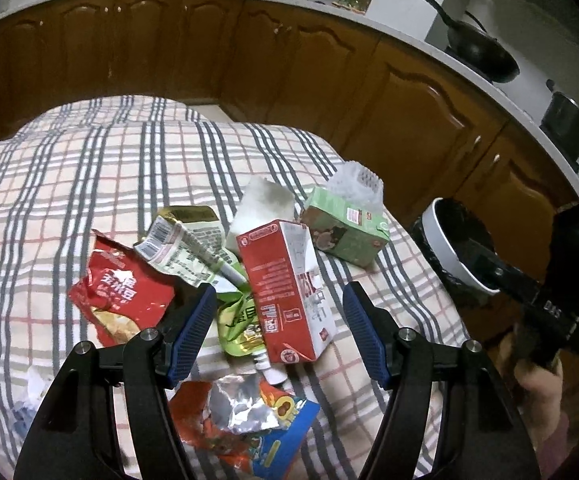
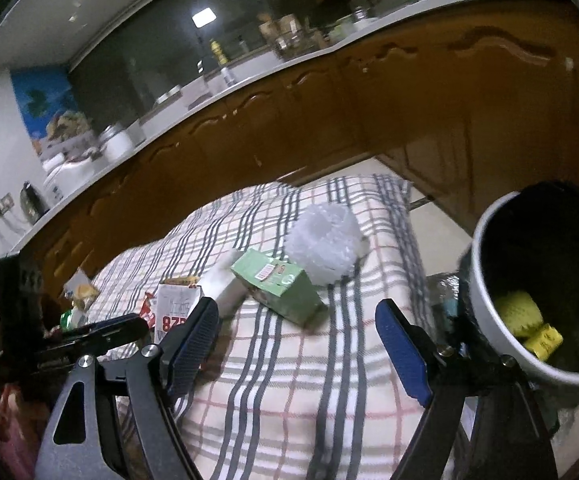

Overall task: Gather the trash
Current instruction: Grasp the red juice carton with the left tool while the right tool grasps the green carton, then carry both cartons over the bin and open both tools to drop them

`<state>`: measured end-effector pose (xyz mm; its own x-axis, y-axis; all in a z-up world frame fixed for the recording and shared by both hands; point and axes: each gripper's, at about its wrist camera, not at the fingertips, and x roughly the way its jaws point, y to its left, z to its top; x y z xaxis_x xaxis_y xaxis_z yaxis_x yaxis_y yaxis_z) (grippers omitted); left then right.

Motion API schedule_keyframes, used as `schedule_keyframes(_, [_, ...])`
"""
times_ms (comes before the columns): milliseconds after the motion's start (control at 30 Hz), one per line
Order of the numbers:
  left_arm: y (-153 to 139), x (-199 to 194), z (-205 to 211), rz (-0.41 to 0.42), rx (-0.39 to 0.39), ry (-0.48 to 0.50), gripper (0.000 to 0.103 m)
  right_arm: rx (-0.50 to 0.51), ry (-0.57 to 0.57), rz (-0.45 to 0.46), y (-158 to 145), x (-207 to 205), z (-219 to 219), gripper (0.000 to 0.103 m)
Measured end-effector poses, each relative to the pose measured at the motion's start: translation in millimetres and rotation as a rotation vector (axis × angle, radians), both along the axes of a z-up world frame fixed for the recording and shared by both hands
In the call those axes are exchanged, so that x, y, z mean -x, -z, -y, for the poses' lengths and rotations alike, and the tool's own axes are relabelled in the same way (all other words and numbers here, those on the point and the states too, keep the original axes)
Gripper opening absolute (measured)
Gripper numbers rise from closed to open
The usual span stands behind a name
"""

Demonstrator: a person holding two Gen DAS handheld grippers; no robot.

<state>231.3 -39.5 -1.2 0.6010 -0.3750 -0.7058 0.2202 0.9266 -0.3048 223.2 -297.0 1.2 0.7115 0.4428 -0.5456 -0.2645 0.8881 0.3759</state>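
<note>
Trash lies on a plaid-covered table (image 1: 69, 184). In the left wrist view my left gripper (image 1: 279, 312) is open just above a red and white carton (image 1: 285, 292), which lies between its fingers. Around it are a red snack bag (image 1: 121, 292), a green pouch (image 1: 237, 320), a crumpled white-green wrapper (image 1: 185, 248), a blue-orange foil wrapper (image 1: 249, 428), a green box (image 1: 345, 232) and white foam netting (image 1: 357, 184). My right gripper (image 2: 297, 328) is open and empty over the cloth, near the green box (image 2: 281, 288) and the foam netting (image 2: 325, 240).
A white-rimmed bin with a black liner (image 2: 485, 300) stands at the table's right edge and holds yellow trash (image 2: 529, 324). It also shows in the left wrist view (image 1: 449, 252). Brown kitchen cabinets (image 1: 249, 60) run behind the table. A black wok (image 1: 477, 52) sits on the counter.
</note>
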Motion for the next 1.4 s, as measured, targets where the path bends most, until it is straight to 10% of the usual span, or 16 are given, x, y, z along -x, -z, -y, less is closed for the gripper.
schedule_keyframes(533, [16.4, -35.9, 9.7, -0.092, -0.048, 0.063, 0.065, 0.205, -0.247, -0.048, 25.4, -64.1, -48.3, 0.064])
schedule_keyframes(967, [12.7, -28.4, 9.9, -0.051, -0.069, 0.091, 0.037, 0.144, -0.213, -0.077, 26.7, -57.2, -41.2, 0.034])
schedule_keyframes(1400, [-11.4, 7.1, 12.4, 0.020, -0.038, 0.146, 0.029, 0.034, -0.106, -0.031, 7.1, 5.2, -13.4, 0.033])
